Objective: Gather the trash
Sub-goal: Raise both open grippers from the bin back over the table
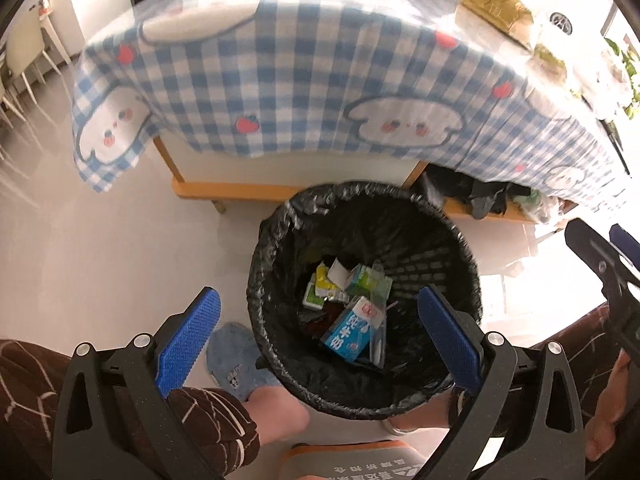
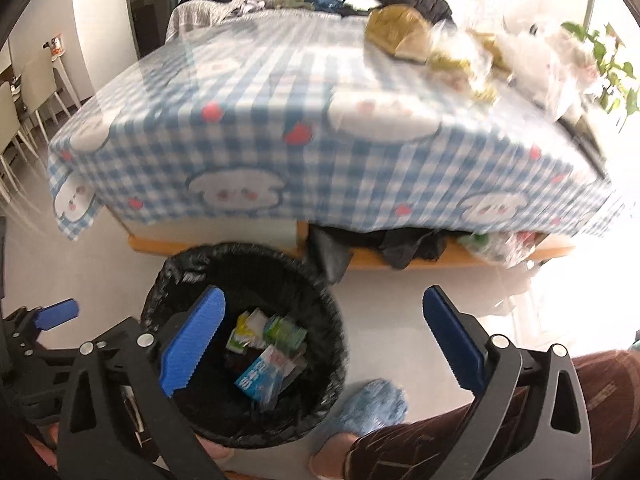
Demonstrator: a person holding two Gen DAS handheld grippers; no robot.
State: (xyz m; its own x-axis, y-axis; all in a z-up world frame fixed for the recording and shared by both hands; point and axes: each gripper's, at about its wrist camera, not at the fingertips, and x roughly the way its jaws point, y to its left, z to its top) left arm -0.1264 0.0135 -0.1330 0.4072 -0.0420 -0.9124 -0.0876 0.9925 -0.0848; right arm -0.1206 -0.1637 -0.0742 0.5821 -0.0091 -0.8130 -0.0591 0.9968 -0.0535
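A black bin with a black liner stands on the floor in front of the table; it also shows in the right wrist view. Inside lie several cartons and wrappers, among them a blue and white box and green cartons. My left gripper is open and empty, above the bin's near rim. My right gripper is open and empty, above the bin's right rim. The right gripper shows at the right edge of the left view.
A table with a blue checked cloth stands behind the bin, with bags and wrappers at its far right. Dark clothes lie on its lower shelf. The person's legs and blue slippers flank the bin. Chairs stand far left.
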